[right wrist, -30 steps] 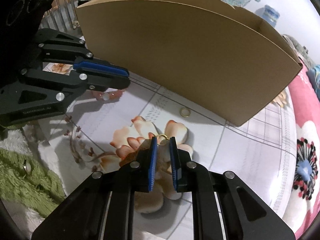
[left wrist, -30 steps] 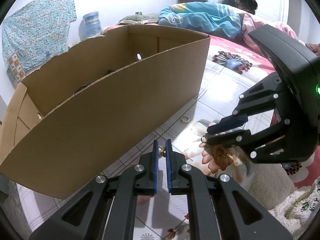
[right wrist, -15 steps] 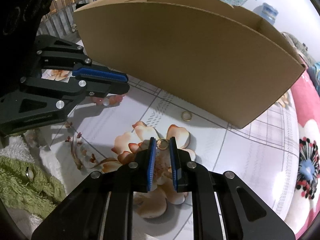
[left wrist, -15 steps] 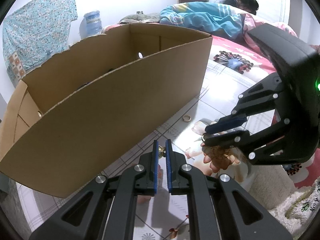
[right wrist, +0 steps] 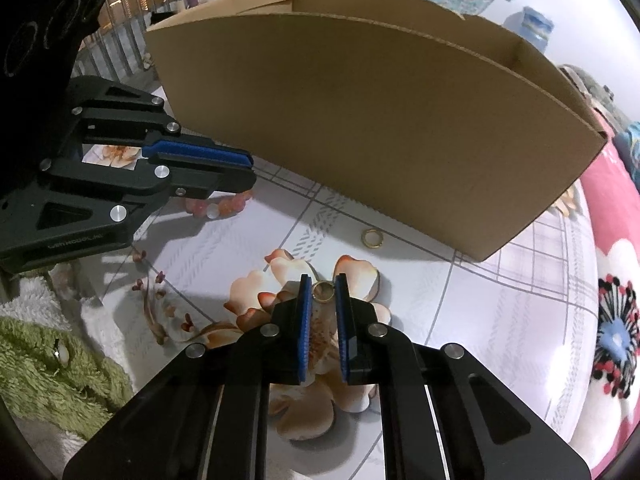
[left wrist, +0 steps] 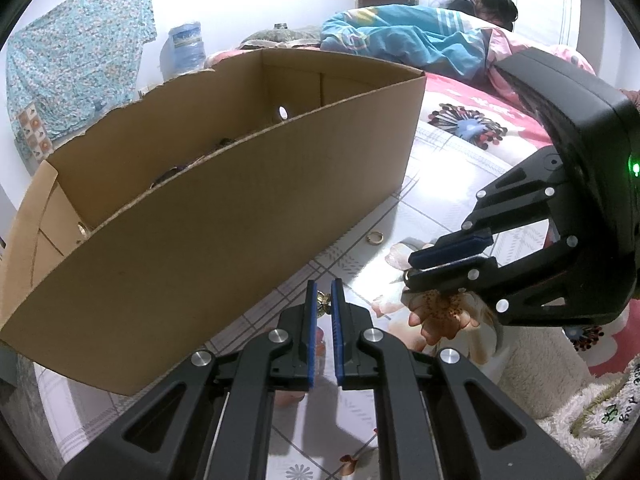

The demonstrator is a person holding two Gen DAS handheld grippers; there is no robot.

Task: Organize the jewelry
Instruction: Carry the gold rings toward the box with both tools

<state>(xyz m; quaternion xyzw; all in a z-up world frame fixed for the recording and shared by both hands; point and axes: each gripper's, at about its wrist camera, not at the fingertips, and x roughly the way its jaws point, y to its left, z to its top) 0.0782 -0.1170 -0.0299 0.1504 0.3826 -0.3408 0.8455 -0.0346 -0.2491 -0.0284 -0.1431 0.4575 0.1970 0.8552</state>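
My left gripper [left wrist: 323,290] is shut on a small gold jewelry piece [left wrist: 321,304] and hovers close to the front wall of the open cardboard box [left wrist: 200,220]. From the right wrist view the left gripper [right wrist: 250,172] hangs over a pink bead bracelet [right wrist: 218,206]. My right gripper [right wrist: 323,280] points down at the flowered sheet, its jaws closing on a gold ring [right wrist: 322,291] that fills the gap between the blue pads. A second gold ring [right wrist: 372,237] lies loose on the sheet just in front of the box [right wrist: 360,120].
A green towel [right wrist: 48,376] with a small shiny piece on it lies at lower left. A white fluffy towel [left wrist: 560,368] sits to the right. Behind the box a person [left wrist: 400,40] lies under a blue blanket. A water jug [left wrist: 186,48] stands by the wall.
The right jaws have narrowed around the gold ring, which now sits between the pads. The left gripper has kept its grip and place.
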